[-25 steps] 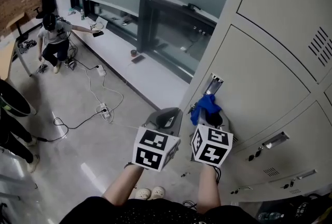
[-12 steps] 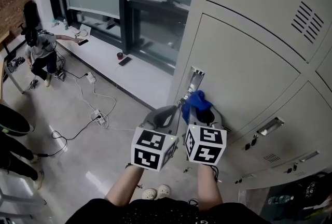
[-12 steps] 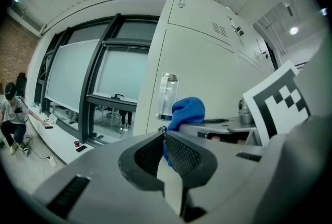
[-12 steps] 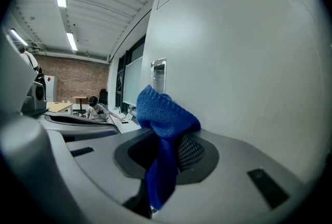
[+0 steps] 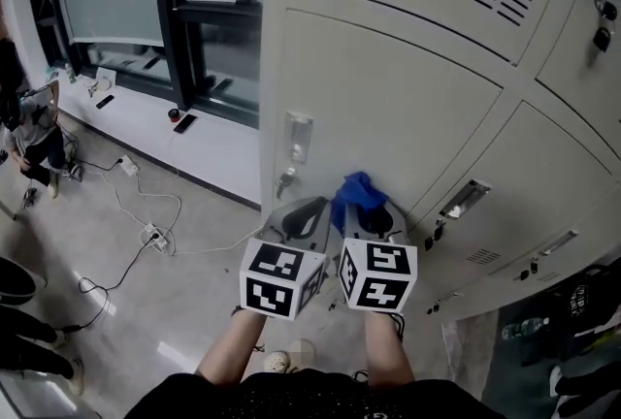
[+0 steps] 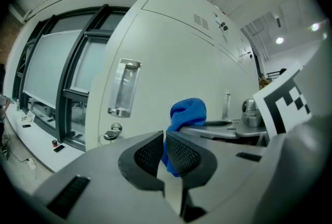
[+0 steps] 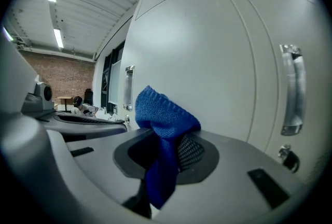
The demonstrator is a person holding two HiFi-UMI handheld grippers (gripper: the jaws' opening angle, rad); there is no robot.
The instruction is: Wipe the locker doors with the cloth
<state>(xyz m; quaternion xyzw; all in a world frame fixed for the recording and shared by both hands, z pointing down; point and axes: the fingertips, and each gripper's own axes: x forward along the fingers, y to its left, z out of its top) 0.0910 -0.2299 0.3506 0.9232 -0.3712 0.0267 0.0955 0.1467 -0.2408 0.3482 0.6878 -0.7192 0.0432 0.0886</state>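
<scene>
Right gripper view: the right gripper (image 7: pixel 167 158) pinches a soft, knitted blue cloth (image 7: pixel 165 114), bunched above its jaws, near the smooth pale metal locker door (image 7: pixel 218 62). To its left, the left gripper (image 6: pixel 164 153) is pressed together, empty. Best press the bunch flat, skirting the shiny handle (image 5: pixel 297 138).

Overhead we only get the top of the blue knitted cloth (image 5: pixel 359 189), the grey right gripper (image 5: pixel 372 218) hides the rest, and dark bits (image 5: pixel 184 123) on the white ledge (image 5: pixel 218 155) are too tiny.
</scene>
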